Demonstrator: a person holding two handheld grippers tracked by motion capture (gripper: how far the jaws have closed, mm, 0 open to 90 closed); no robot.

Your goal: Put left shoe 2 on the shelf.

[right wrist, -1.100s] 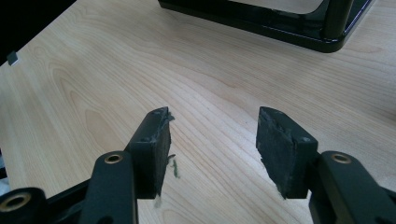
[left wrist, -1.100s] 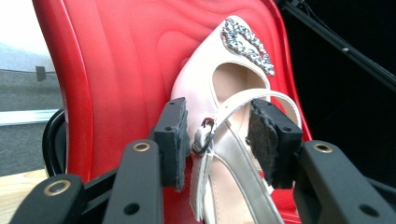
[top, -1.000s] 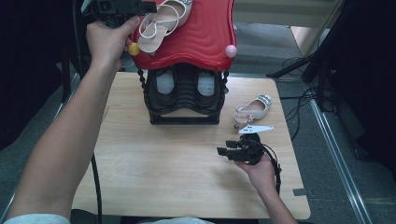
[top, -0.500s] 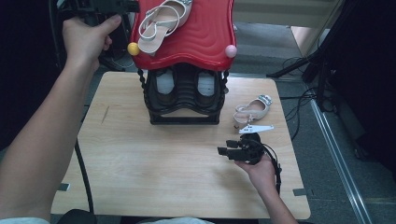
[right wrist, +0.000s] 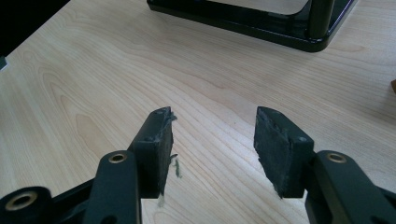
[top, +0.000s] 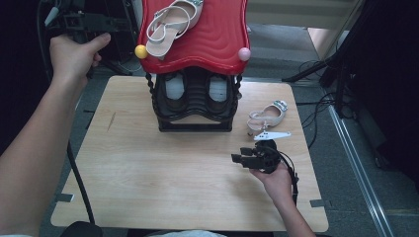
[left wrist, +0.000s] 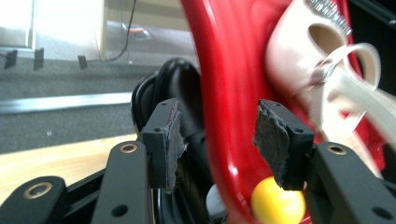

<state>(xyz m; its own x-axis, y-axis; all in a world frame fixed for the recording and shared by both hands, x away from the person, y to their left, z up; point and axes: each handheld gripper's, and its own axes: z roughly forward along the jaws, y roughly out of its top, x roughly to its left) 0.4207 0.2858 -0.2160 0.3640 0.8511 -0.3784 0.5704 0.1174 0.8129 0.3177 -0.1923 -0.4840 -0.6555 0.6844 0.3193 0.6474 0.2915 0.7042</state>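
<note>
Sandal at red shelf edge | left gripper open, empty | right gripper open over bare table

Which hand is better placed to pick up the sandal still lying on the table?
Right. The right gripper rests open on the table, just below the sandal beside the rack. The left gripper is up at the red top shelf, far off.

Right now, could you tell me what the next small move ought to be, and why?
Probably bring the right tool toward the sandal on the table: its mate already lies on the red shelf, and the left tool is open and empty.
</note>
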